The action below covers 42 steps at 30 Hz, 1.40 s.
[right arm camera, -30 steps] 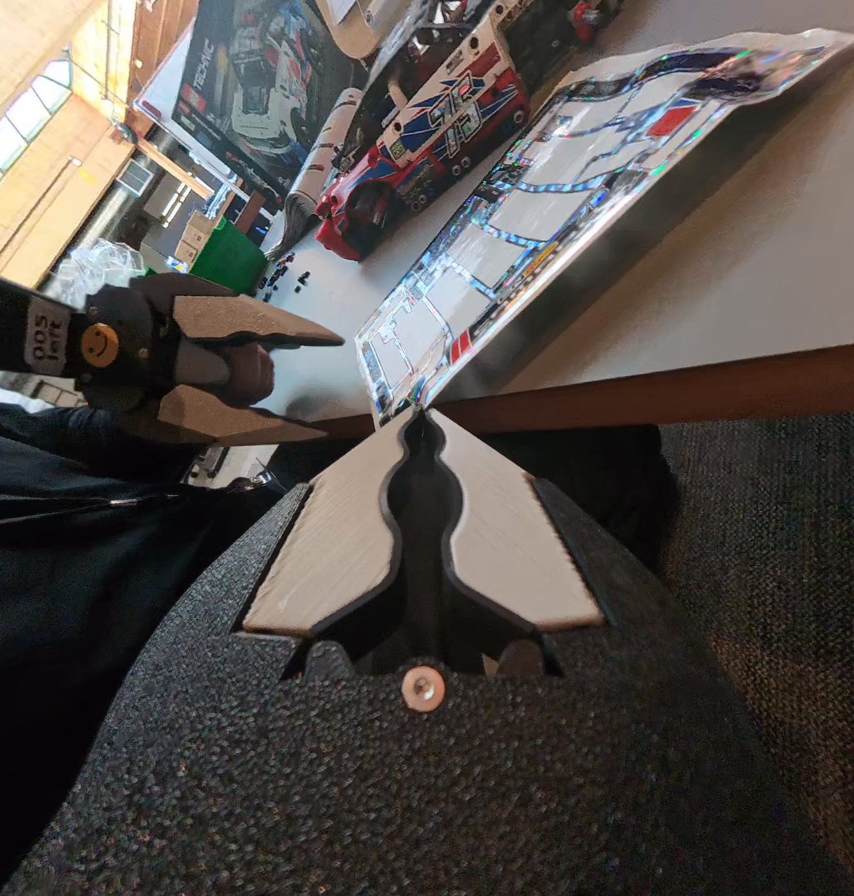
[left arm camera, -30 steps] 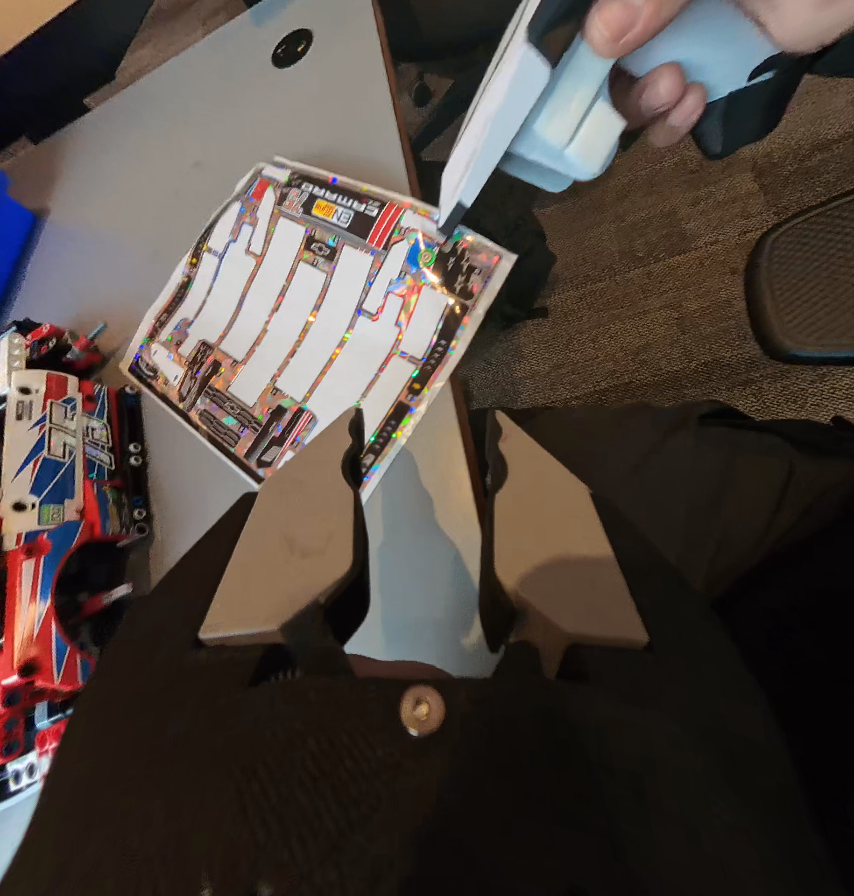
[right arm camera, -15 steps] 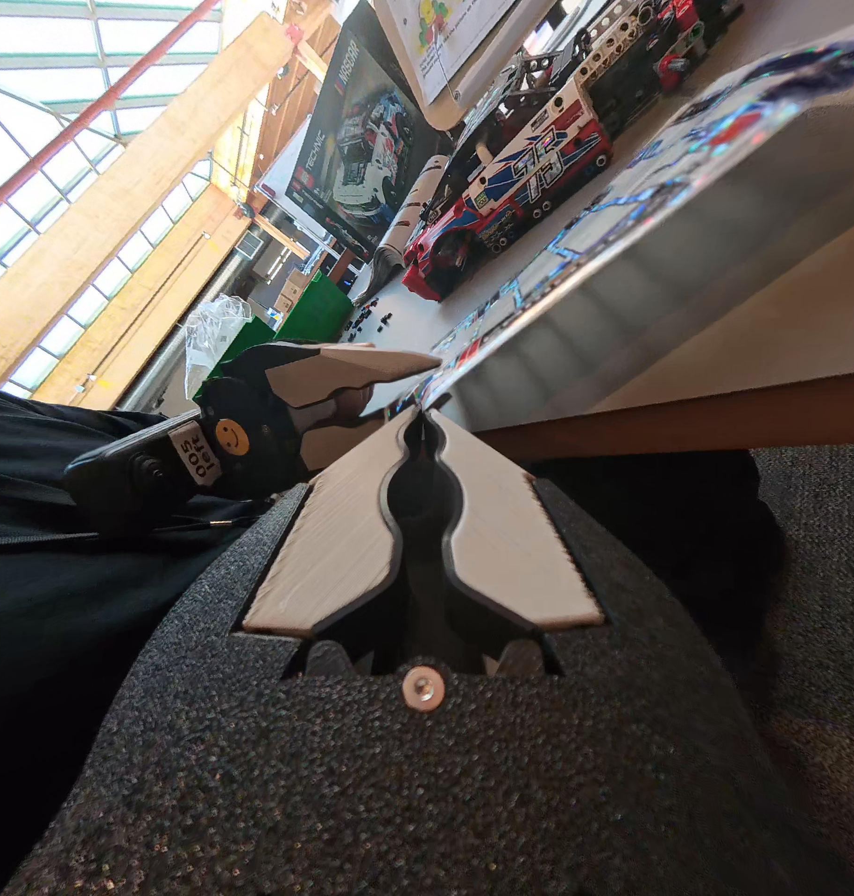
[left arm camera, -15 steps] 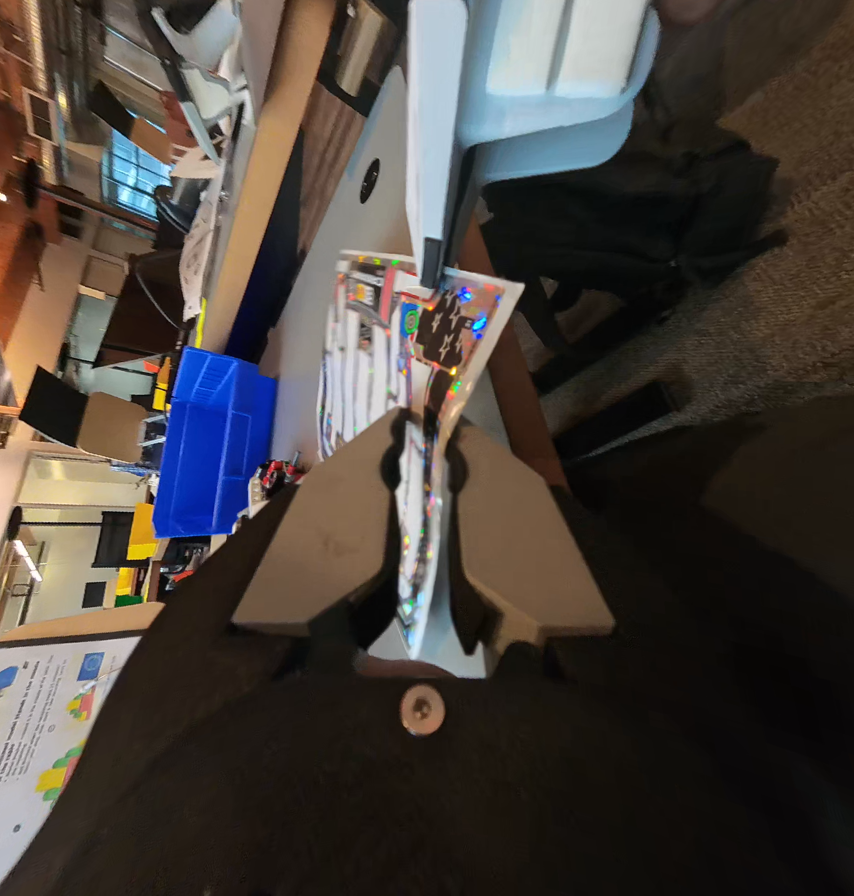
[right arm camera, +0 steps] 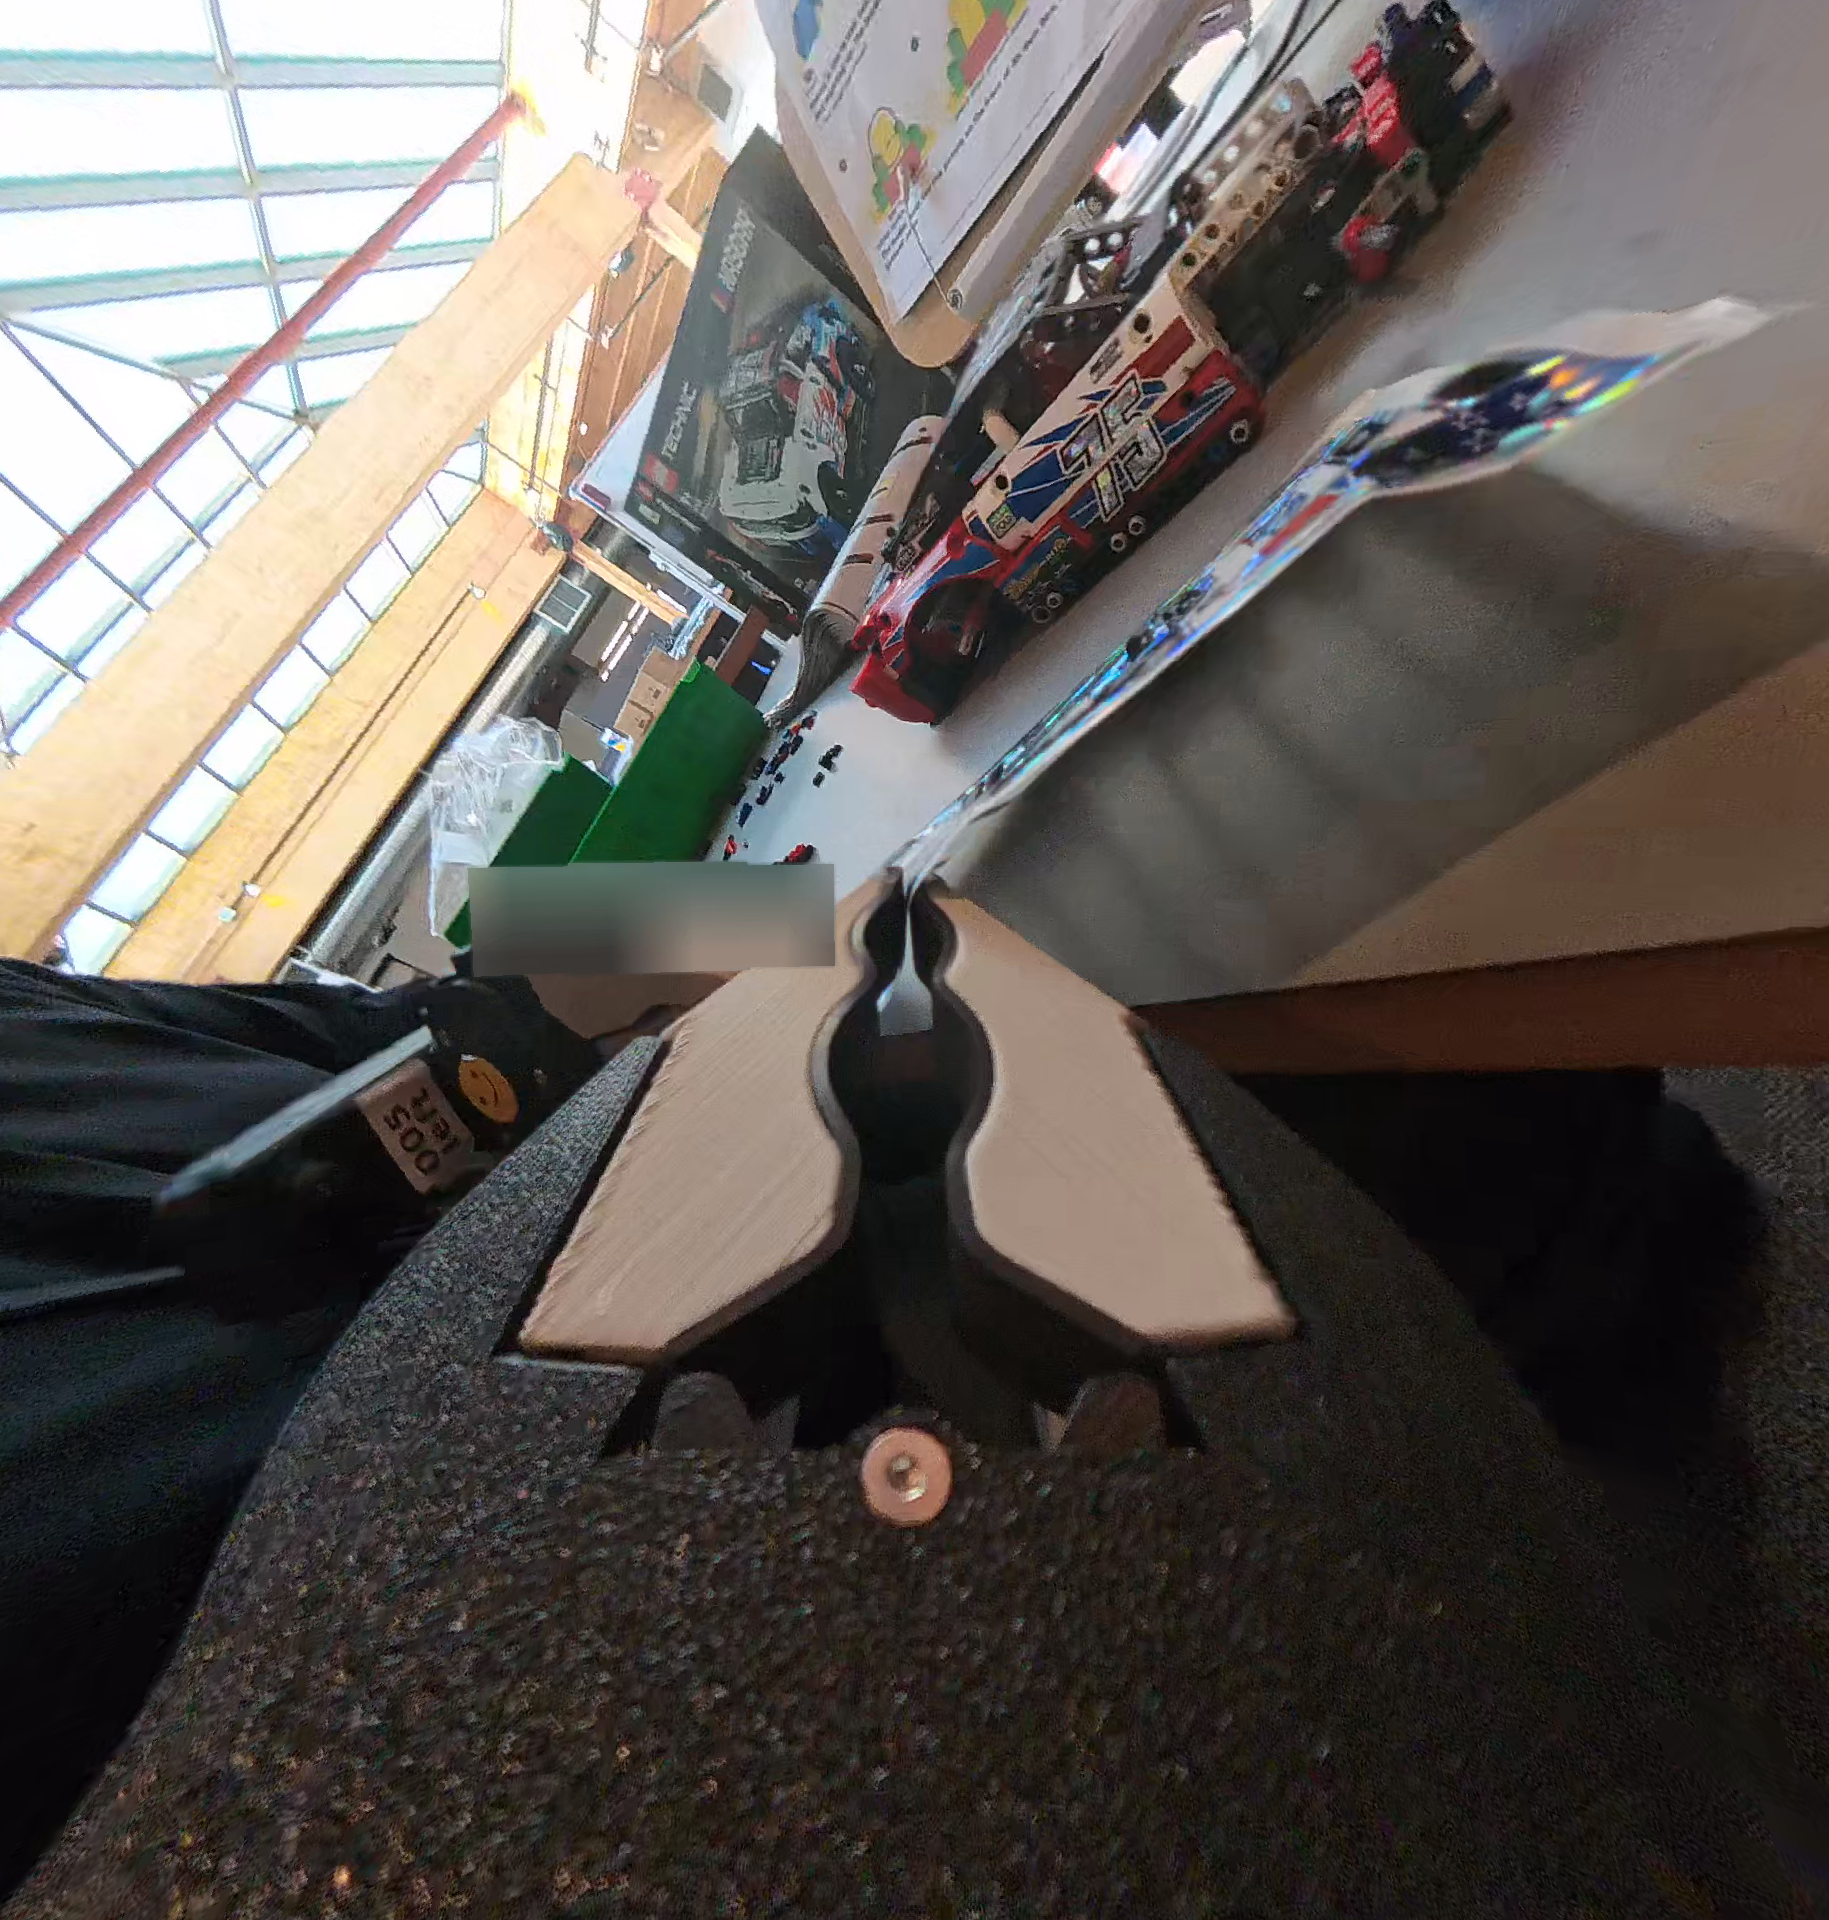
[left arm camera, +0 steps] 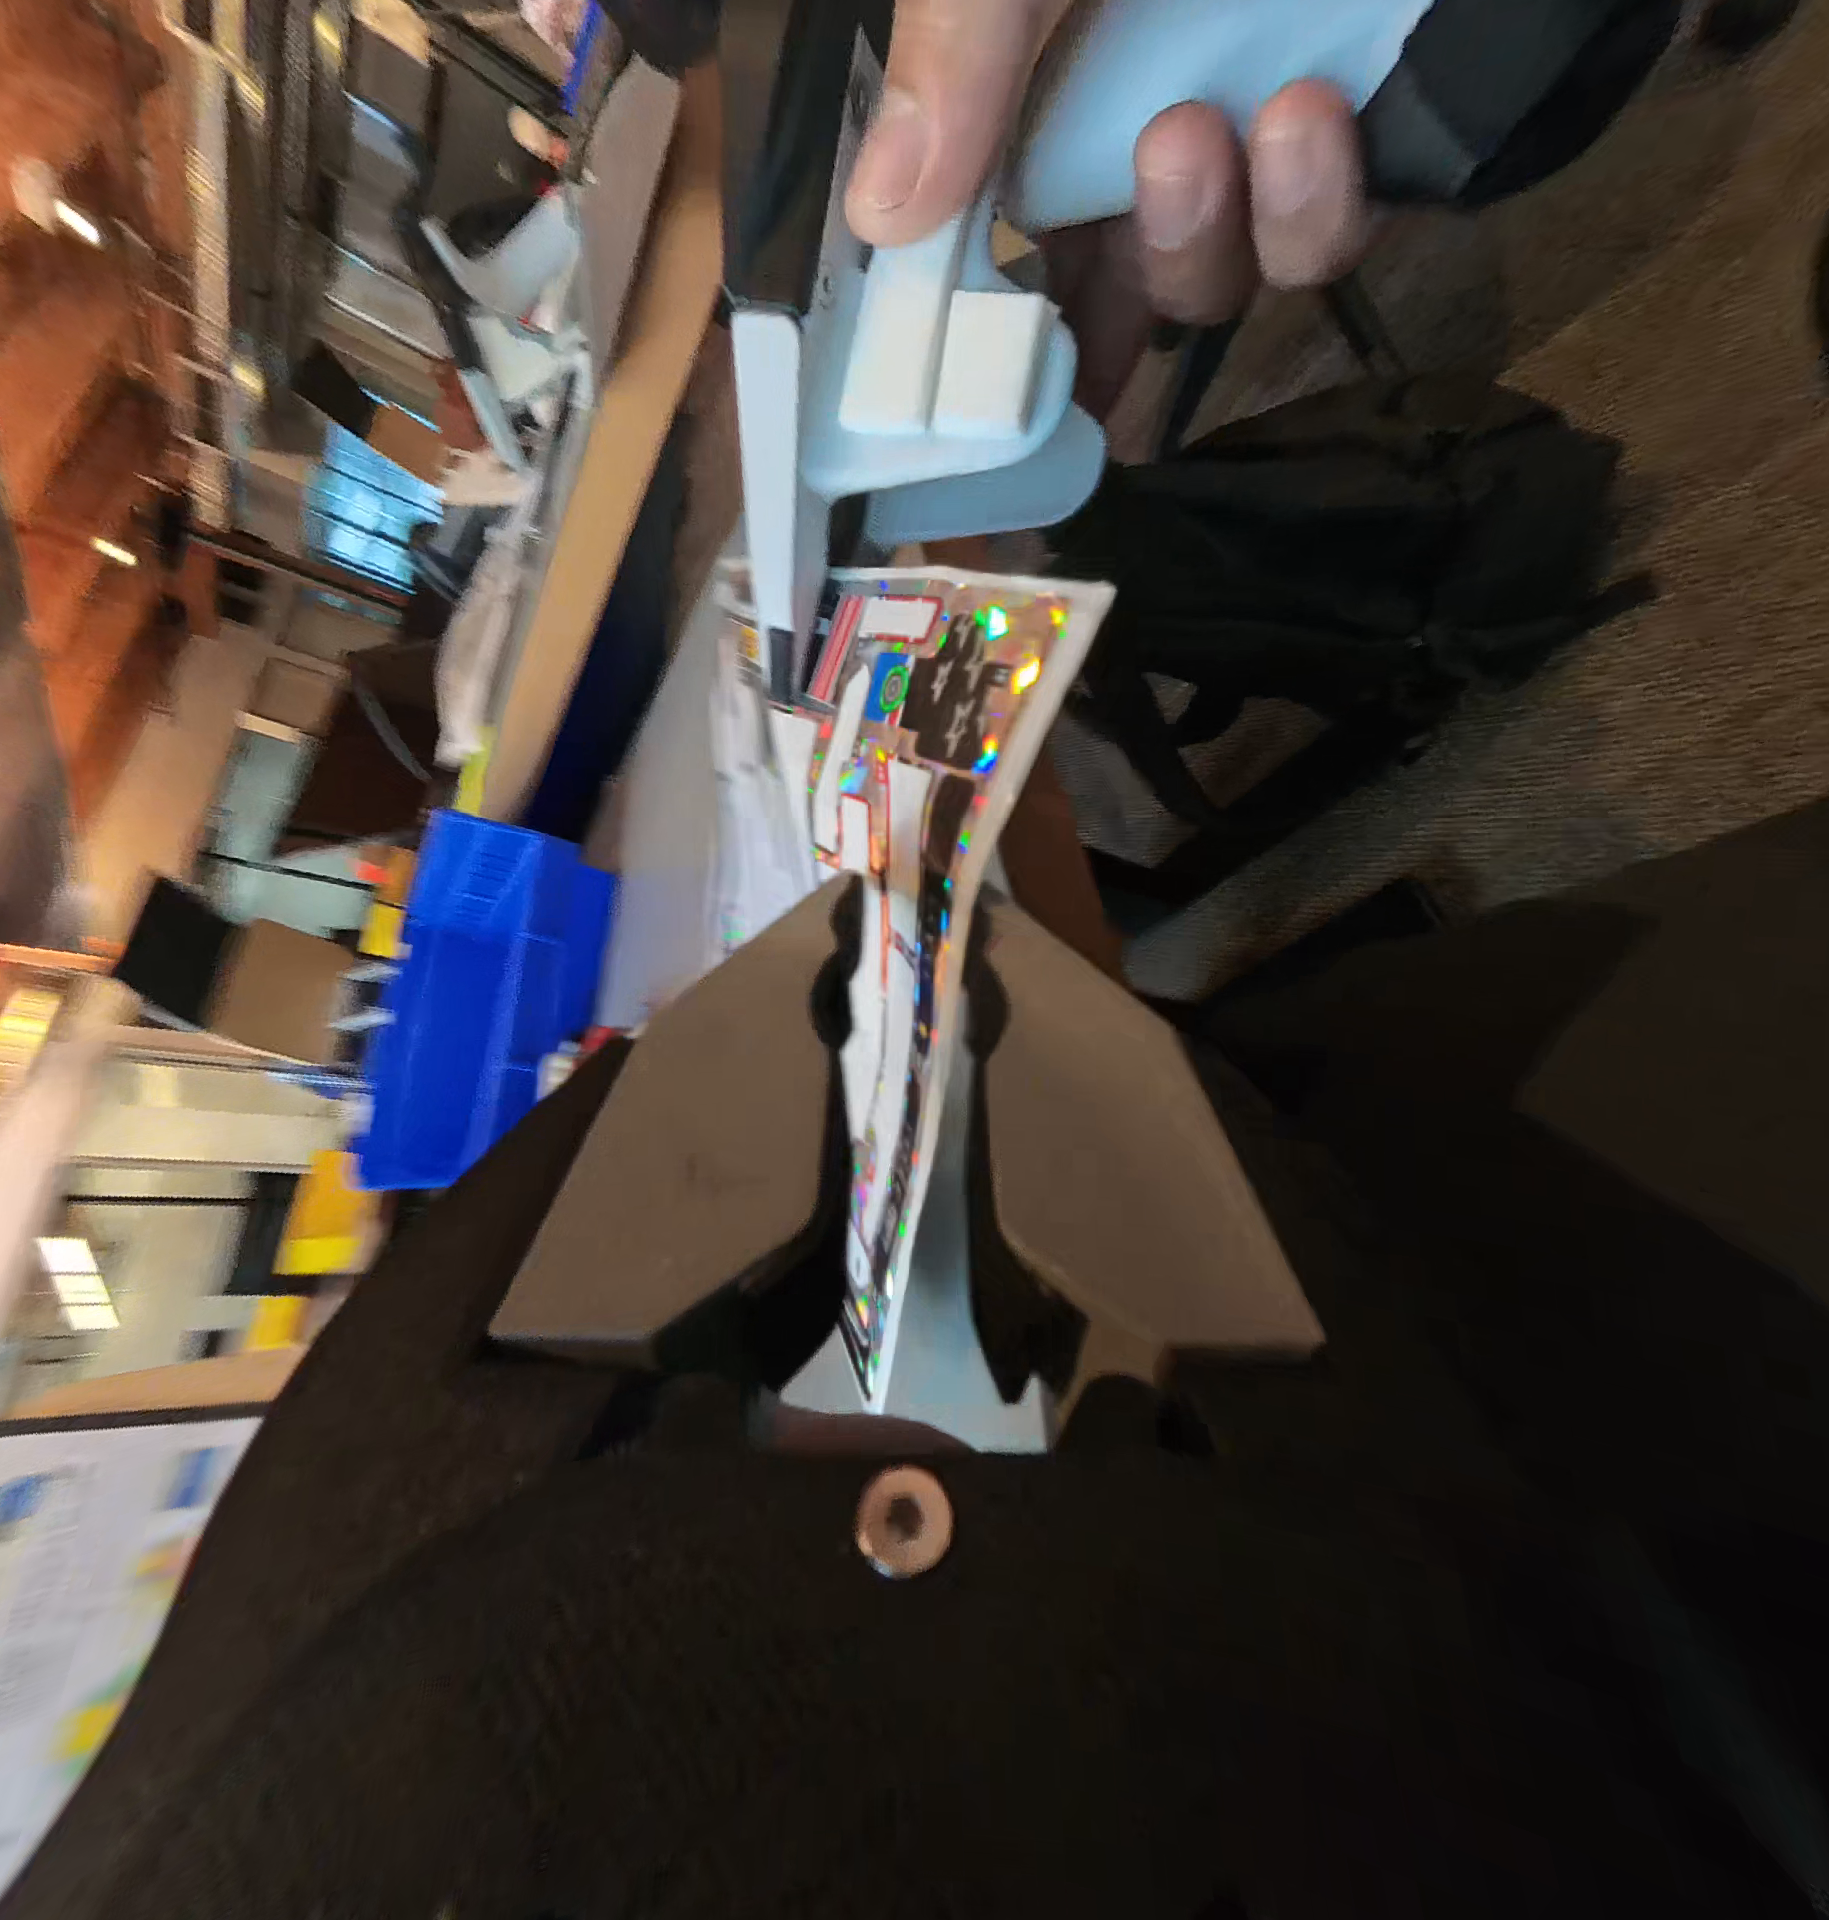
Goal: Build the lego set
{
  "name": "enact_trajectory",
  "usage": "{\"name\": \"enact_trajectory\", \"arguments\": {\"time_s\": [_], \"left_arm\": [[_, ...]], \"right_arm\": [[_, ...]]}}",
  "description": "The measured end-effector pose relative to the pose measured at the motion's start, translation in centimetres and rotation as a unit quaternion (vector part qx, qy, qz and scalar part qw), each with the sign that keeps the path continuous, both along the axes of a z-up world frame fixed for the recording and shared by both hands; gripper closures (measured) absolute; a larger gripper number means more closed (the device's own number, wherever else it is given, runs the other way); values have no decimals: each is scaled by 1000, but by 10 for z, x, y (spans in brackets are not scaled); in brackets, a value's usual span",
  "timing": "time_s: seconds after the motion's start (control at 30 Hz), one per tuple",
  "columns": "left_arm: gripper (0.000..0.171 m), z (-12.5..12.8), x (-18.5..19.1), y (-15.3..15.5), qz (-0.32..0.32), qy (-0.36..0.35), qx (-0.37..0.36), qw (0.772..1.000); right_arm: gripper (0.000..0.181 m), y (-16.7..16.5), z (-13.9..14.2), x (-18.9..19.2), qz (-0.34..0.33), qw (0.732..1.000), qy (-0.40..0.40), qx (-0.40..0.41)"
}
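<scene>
Left wrist view: the sticker sheet (left arm camera: 920, 831) is straddled by the half-open left gripper (left arm camera: 905, 914), its far corner pinched by the closed right gripper (right arm camera: 905, 888).

The left gripper (left arm camera: 905, 925) straddles the near edge of a holographic sticker sheet (left arm camera: 936, 748), which stands edge-on between its 2 tan fingers (left arm camera: 681, 1164); a gap shows on either side of the sheet, so no clamp is visible. At the sheet's far edge, the pale blue right gripper (left arm camera: 780, 644) pinches it with its tips together, gripped by a person's hand (left arm camera: 1076, 156). A blue bin (left arm camera: 474, 997) sits left on the grey table (left arm camera: 671, 748); the picture is blurred.
</scene>
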State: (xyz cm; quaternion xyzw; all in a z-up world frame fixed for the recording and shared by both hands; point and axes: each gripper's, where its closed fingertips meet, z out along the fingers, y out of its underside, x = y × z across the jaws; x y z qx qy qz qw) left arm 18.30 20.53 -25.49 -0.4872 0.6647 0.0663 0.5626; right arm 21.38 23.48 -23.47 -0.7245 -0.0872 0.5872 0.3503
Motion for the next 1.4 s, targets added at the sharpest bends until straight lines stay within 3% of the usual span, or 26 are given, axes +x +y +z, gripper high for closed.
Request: {"name": "enact_trajectory", "arguments": {"time_s": [0.1, 0.13, 0.2, 0.33, 0.4, 0.5, 0.63, 0.73, 0.87, 1.0, 1.2, 1.27, 1.37, 1.4], "left_arm": [[132, 6, 0, -25, -30, -50, -194, 979], [132, 17, 1, -35, -53, -71, -258, 962], [131, 41, -3, -28, -59, -103, -315, 942], [110, 75, -15, 28, -40, -96, -269, 957], [108, 99, -15, 43, -61, -94, -246, 963], [96, 117, -15, 58, -64, -69, -268, 959], [90, 120, -14, 47, -75, -49, -278, 956], [97, 125, -9, 28, -95, -69, -231, 966], [102, 142, -18, 25, -72, -111, -170, 977], [99, 118, -21, 12, -72, -62, -207, 974], [82, 64, -17, 29, -41, 28, -218, 975], [75, 55, -13, 20, -62, 29, -266, 962], [73, 46, -6, 2, -101, 1, -384, 918], [79, 43, -6, 0, -101, -6, -415, 904]], "right_arm": [[181, -5, 9, -1, 14, 997, -43, 57], [181, -8, 13, -3, 25, 995, -56, 78], [181, -16, 23, -9, 55, 989, -67, 118], [181, -25, 29, -19, 106, 974, -107, 168], [181, -29, 29, -21, 127, 965, -126, 189], [181, -31, 34, -22, 147, 957, -137, 211], [181, -24, 40, -22, 140, 963, -111, 204], [181, -16, 34, -22, 131, 973, -87, 169], [181, -9, 24, -22, 127, 980, -72, 132], [181, -13, 30, -27, 145, 980, -45, 128], [181, -31, 50, -37, 196, 967, 7, 165], [181, -39, 50, -39, 215, 959, 5, 187], [181, -42, 54, -41, 227, 952, 20, 205], [181, -42, 55, -41, 228, 950, 24, 211]]}}
